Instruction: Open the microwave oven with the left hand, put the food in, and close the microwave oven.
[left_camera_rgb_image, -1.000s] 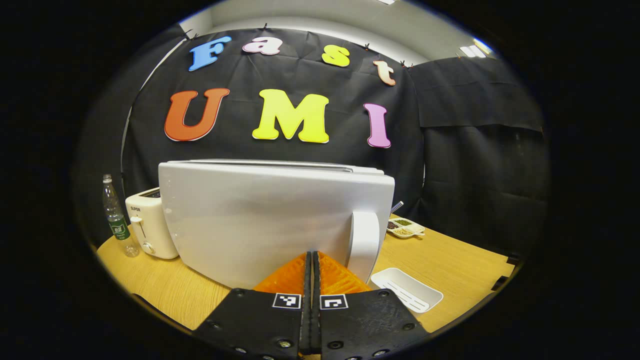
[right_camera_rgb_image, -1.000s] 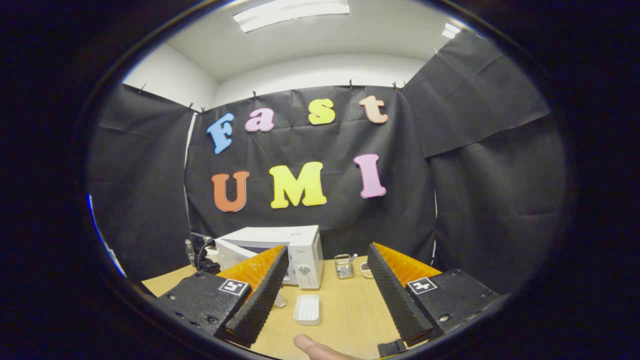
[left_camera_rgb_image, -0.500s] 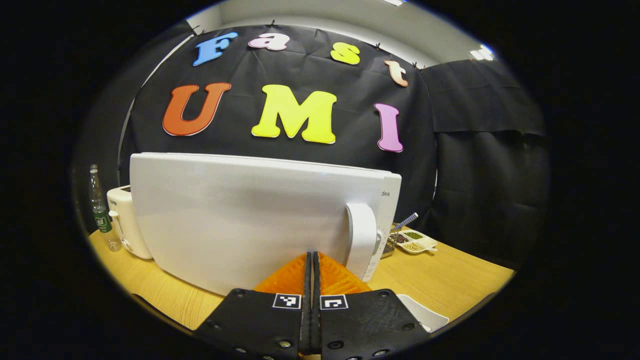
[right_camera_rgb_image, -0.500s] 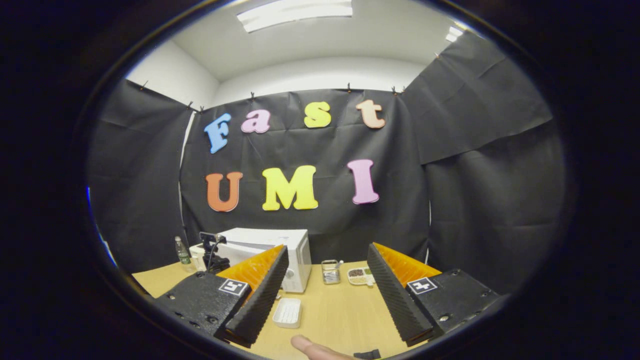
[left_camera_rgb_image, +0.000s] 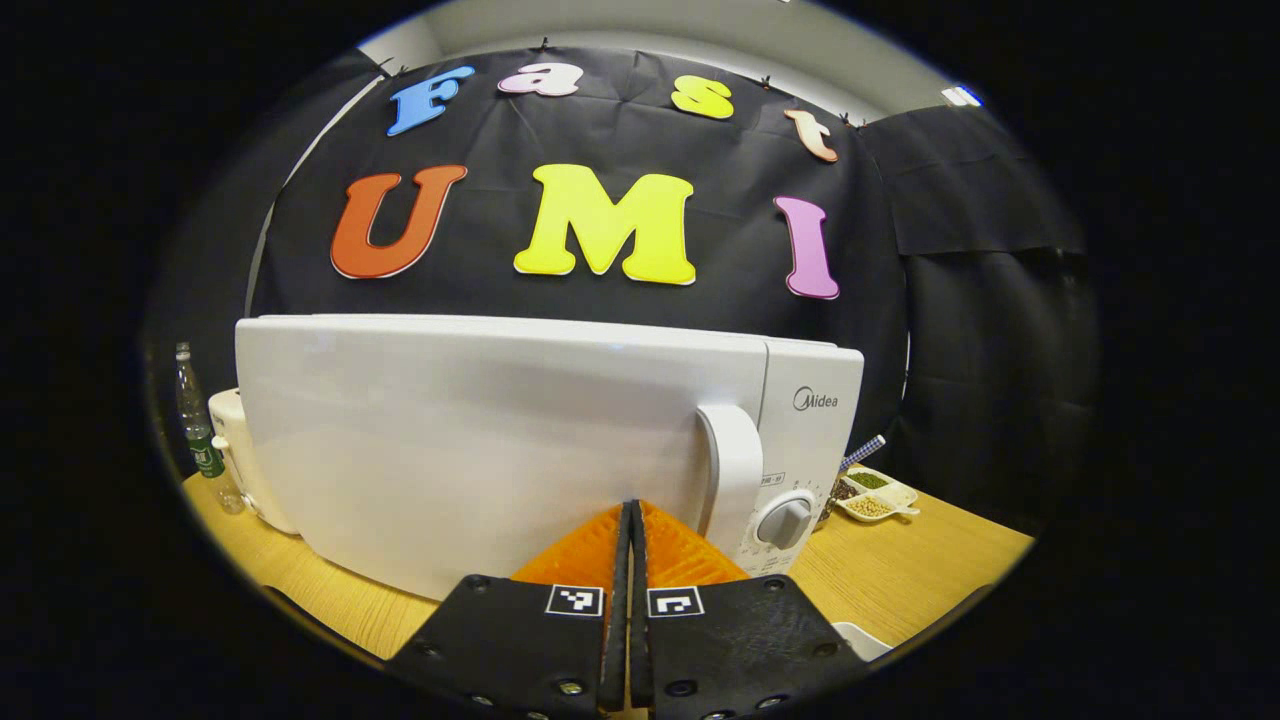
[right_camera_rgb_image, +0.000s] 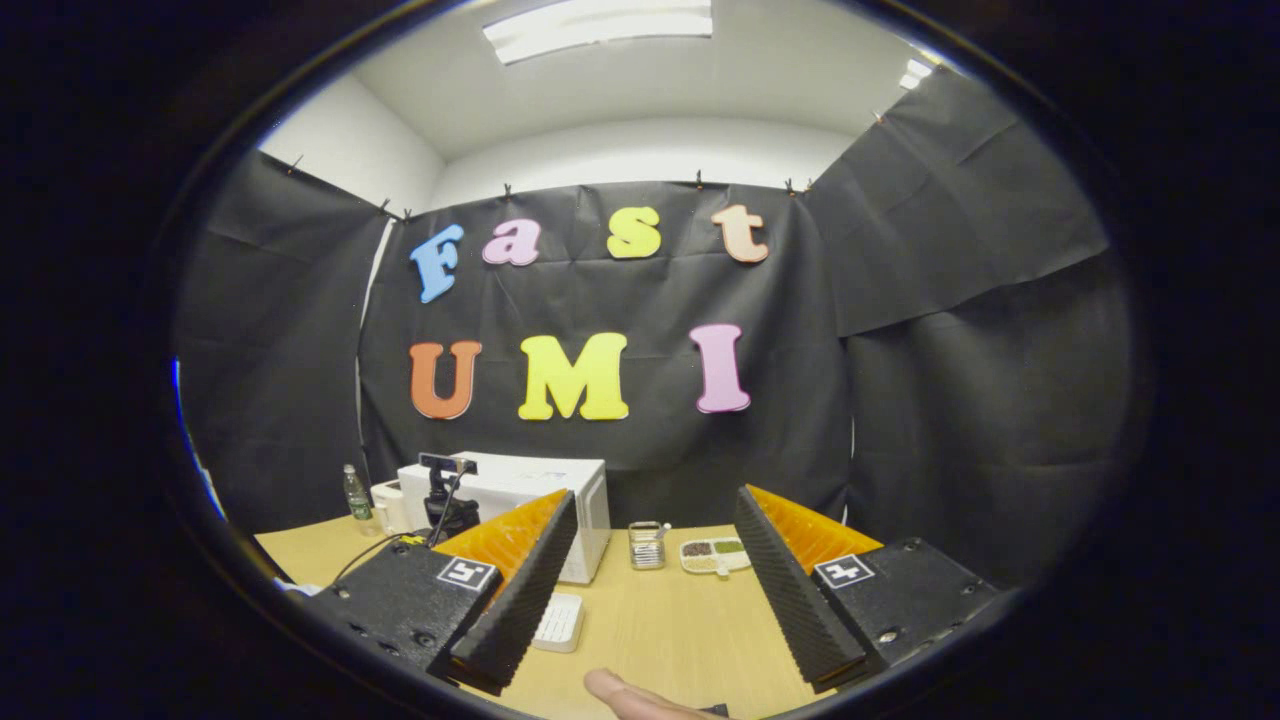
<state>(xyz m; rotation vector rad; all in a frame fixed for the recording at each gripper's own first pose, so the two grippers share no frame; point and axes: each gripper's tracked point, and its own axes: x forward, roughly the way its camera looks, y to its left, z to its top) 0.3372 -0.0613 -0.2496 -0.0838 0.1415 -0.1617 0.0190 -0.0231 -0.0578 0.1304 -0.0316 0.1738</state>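
Pressing its tight-closed, empty jaws against the door, the left gripper (left_camera_rgb_image: 630, 520) seats the microwave oven (left_camera_rgb_image: 540, 440) flush on the table (left_camera_rgb_image: 900, 570), likely to latch it. The right gripper (right_camera_rgb_image: 650, 560) hangs well back, jaws wide apart and empty, its part apparently done.
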